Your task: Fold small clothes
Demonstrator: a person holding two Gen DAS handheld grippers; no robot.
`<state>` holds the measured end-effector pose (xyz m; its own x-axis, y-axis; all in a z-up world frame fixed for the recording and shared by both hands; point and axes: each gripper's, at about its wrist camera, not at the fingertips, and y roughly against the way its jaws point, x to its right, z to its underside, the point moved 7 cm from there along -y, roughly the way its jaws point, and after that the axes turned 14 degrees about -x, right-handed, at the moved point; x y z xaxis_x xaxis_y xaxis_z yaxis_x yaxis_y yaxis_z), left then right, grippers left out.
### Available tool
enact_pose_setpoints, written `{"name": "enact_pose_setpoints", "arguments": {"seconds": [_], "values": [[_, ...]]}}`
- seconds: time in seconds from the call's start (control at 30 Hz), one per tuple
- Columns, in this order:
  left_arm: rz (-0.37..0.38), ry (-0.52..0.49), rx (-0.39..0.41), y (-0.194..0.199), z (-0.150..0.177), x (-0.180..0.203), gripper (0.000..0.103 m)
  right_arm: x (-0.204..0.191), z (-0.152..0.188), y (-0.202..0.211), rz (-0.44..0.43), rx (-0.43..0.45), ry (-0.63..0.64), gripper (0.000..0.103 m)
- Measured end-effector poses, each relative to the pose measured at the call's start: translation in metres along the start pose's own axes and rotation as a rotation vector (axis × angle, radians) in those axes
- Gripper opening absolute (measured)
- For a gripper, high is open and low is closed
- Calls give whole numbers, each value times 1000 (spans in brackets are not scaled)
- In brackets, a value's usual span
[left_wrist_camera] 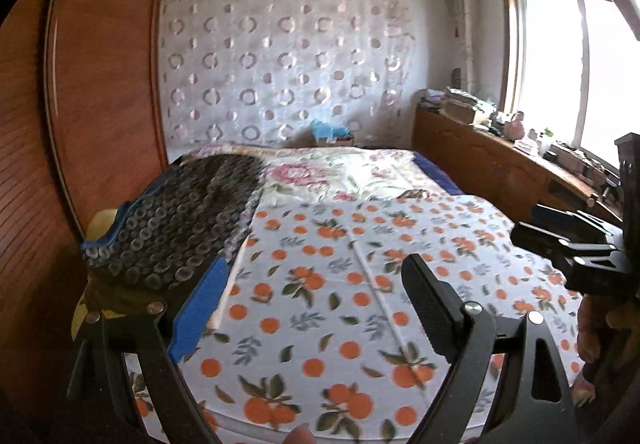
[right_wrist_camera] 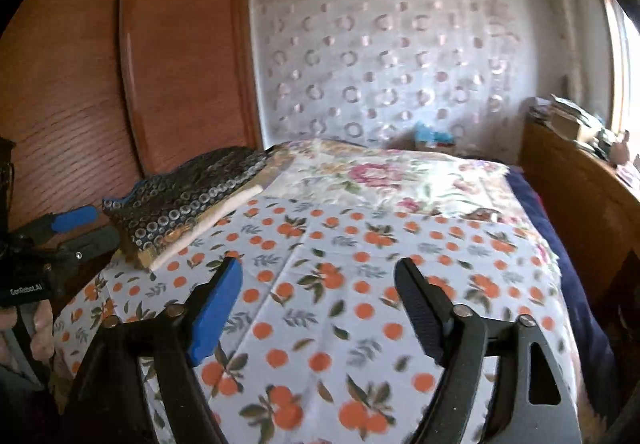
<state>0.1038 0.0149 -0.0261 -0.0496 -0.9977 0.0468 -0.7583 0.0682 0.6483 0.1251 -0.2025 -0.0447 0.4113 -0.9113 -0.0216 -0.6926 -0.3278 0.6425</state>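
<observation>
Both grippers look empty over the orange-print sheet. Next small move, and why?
Probably take the left gripper over to the folded dark ring-patterned garment at the sheet's left edge. Both it and the right gripper are open with nothing between the fingers, and no unfolded garment shows on the sheet. Whether that stack is finished, I cannot tell.

A bed (left_wrist_camera: 440,180) fills the room's middle, reaching back to the curtained wall. Its near part is covered by a white cloth printed with oranges and leaves (right_wrist_camera: 320,284), creased down the middle. Beyond that lies a cloth with pink flowers (right_wrist_camera: 380,172). A dark blue layer (right_wrist_camera: 576,284) shows along the bed's right edge. On the left, a stack of folded clothes (right_wrist_camera: 184,204) rests on the orange-print cloth, topped by a dark piece with ring patterns.
</observation>
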Motion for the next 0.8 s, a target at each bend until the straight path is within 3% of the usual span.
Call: {"name": "enact_pose_setpoints", "arguments": {"seconds": [0.47,0.8], "values": [[22,-34,105,47,-38,39,89,-22,3,57,110,165,-74,89],[0,-31,113,56,-37,40,89,-33,19,56,118,184,-90,89]]}}
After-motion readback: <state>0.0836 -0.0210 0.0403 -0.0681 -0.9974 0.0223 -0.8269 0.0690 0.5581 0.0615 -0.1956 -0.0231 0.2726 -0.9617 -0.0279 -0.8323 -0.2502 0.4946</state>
